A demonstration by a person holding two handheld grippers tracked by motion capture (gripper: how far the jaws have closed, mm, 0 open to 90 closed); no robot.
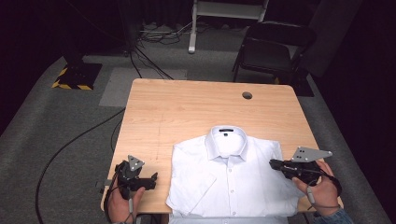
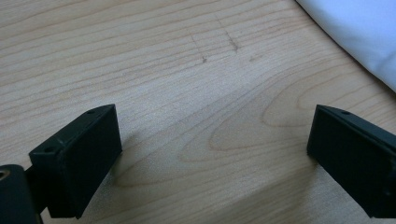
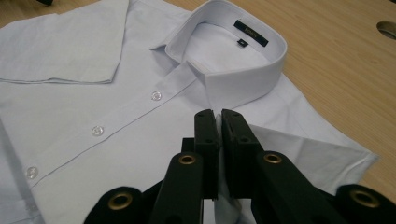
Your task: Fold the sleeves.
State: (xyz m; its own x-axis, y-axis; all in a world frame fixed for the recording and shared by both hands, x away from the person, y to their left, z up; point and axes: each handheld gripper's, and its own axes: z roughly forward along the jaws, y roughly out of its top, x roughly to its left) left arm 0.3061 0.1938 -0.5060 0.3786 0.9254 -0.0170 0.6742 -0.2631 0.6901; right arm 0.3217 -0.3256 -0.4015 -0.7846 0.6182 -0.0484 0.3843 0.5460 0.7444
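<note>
Right gripper (image 3: 217,116) pinches the white shirt (image 1: 229,177).
Left gripper (image 1: 152,179), jaws wide and empty, hovers over the wooden table (image 1: 187,107) left of the shirt.

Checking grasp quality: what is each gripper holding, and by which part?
Right gripper pinches the white shirt at its sleeve fold. Left gripper is open, holding nothing.
</note>
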